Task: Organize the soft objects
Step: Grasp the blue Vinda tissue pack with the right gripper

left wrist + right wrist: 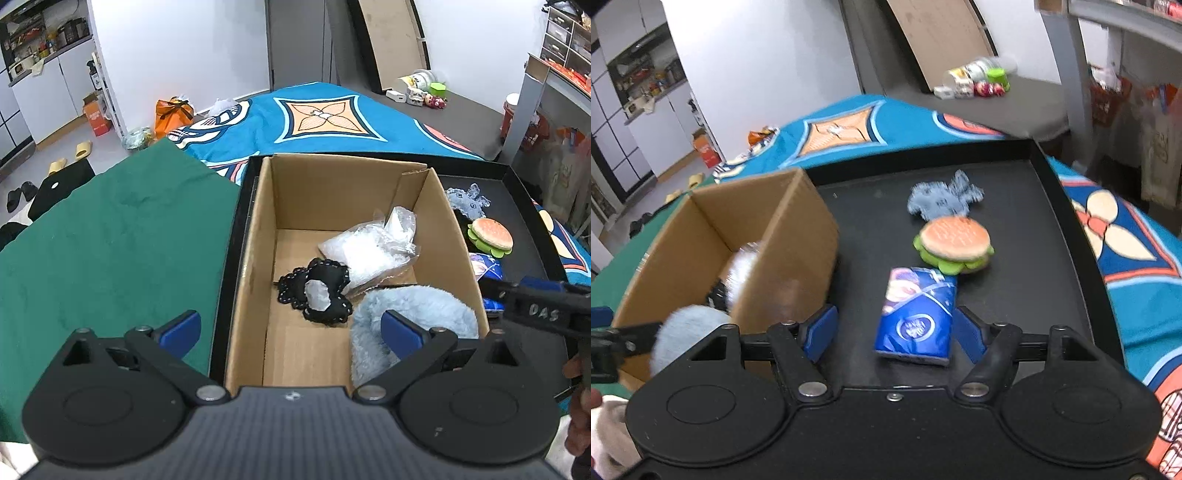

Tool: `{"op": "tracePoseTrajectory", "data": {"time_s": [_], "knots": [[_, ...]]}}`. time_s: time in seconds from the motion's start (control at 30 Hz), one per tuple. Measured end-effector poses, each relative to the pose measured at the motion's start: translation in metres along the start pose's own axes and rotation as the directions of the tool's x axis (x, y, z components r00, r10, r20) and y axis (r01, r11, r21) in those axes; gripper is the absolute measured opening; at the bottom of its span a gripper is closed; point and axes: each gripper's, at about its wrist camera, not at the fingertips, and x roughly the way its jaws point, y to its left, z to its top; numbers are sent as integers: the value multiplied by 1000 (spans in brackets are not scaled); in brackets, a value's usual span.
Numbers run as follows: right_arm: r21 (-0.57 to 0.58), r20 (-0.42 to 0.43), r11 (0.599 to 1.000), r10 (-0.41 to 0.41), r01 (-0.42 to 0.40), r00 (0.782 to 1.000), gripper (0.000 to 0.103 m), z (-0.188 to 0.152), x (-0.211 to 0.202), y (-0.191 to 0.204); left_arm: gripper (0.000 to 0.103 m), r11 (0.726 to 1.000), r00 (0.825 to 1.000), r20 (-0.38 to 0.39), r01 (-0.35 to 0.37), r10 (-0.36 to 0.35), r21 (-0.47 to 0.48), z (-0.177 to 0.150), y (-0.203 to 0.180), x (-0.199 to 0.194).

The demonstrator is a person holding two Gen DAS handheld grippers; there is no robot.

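Inside the cardboard box (332, 206), only the left view shows a black scrunchie (317, 291).

Cardboard box (750, 236) hides most of its contents.

A black tray (1052, 236) carries a cardboard box (448, 225) at its left, and beside it a grey-blue rag (945, 199), a burger toy (955, 240) and a blue pack (918, 314). Left of the tray lies a green cloth (110, 240).

Left gripper (290, 326) (jaws wide), right gripper (892, 332) parted.
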Motion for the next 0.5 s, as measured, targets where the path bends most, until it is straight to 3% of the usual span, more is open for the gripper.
{"op": "tracePoseTrajectory", "data": {"time_s": [0.5], "knots": [[-6, -101, 1000, -22, 22, 995, 68, -7, 28, 0, 103, 997, 998, -31, -61, 63, 47, 8, -18, 12]]}}
